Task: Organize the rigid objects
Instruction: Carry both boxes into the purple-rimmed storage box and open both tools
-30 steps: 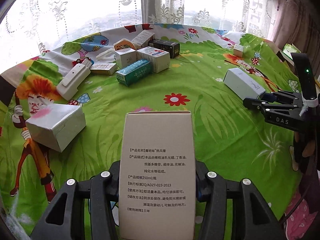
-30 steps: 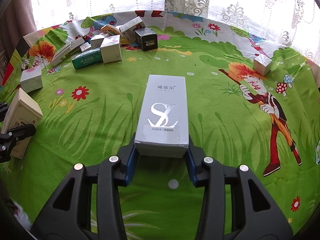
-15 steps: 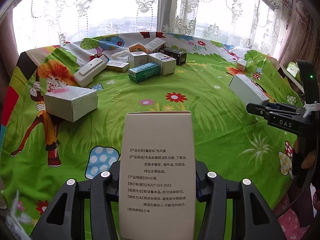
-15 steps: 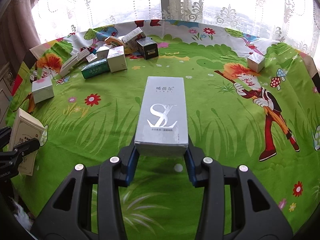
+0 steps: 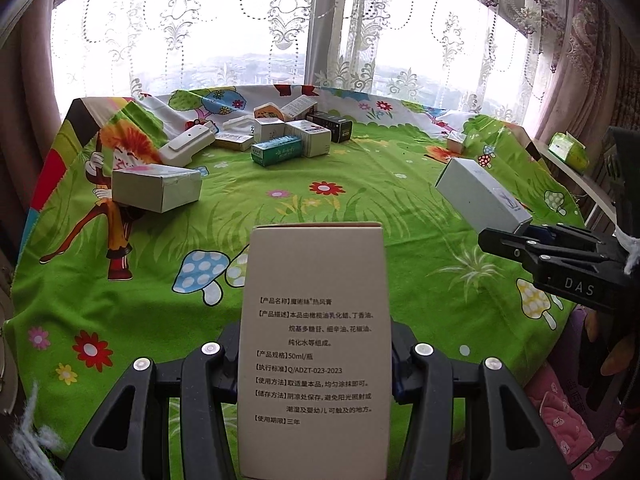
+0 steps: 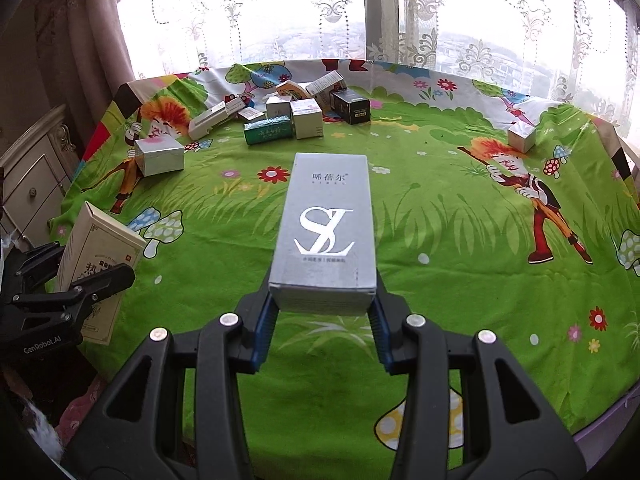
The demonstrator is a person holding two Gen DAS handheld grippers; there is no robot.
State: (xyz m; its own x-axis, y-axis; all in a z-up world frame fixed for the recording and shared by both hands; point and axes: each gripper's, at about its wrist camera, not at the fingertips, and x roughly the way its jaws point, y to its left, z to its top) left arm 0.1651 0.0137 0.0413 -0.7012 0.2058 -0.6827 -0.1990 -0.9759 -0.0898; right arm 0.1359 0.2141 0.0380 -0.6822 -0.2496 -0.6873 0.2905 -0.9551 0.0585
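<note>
Left gripper [image 5: 314, 360] clamped on beige carton [image 5: 314, 344], fingers [image 5: 208, 364] pressing its two long sides near the lower end; carton upright, printed face to camera, clear of the surface [image 5: 360, 184]; right gripper [image 6: 322, 320] clamped on grey SL box [image 6: 325, 228], blue-padded fingers [image 6: 264, 328] gripping the near end, box jutting forward above the surface [image 6: 460, 208]; both boxes airborne over the near edge, well apart from the box cluster [image 6: 296, 114] at the far side.

Step judged: carrying both toward a placing spot; to do well: hold grips steady, avoid tilting the long grey box since only its end is gripped; keep the two grippers apart to prevent collision; lower flat, release only once a face rests on the cloth; align alongside the cluster rather than dropping onto it.

Versus a second earlier: grips unchanged; both views pulled back and raised, more window and curtain visible; cluster farther away; silver box [image 5: 156, 188] seen more side-on.
</note>
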